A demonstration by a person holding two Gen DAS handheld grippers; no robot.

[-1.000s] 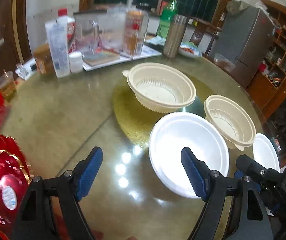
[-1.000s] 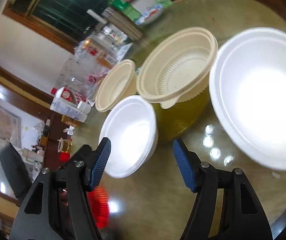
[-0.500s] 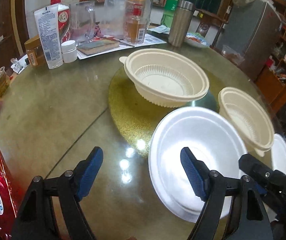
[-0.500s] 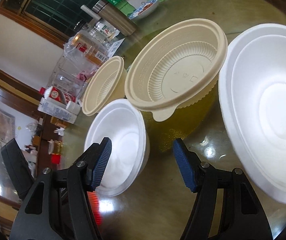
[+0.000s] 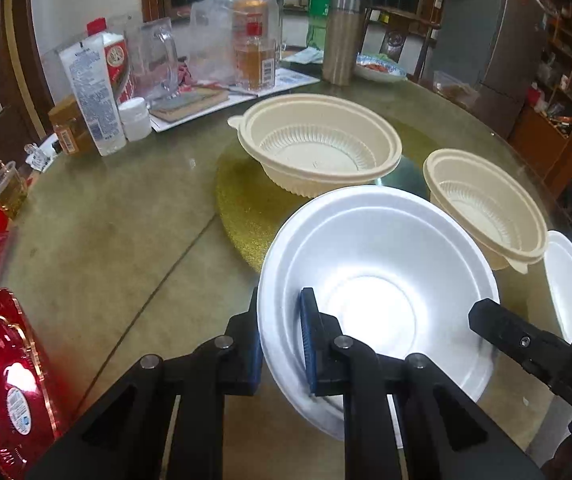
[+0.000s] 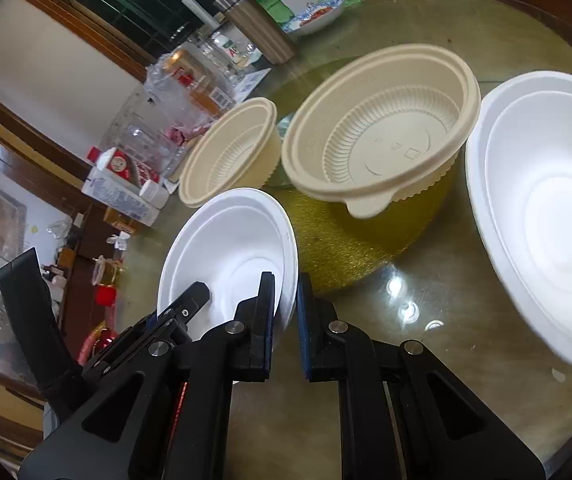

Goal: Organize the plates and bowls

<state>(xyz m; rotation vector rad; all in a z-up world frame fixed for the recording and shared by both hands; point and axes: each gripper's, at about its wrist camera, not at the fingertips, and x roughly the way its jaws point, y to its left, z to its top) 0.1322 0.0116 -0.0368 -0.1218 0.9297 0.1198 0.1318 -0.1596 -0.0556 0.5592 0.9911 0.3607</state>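
Here both grippers were clenched on the same white foam bowl, which sat on the glass-topped round table at the near edge of a glittery gold disc. The left gripper pinched the bowl's left rim, one blue ribbed pad outside the wall and one inside. The right gripper nipped the opposite rim the same way, with the thin foam edge caught between its nearly shut pads. The bowl was smooth, matte and round, with a flat circular floor and a stepped wall. Behind it stood two cream plastic bowls, a large one on the gold disc and a smaller one beside it, each with a ribbed lower wall and a small tab on its rim. A second white foam bowl lay at the table edge beyond the smaller cream one.
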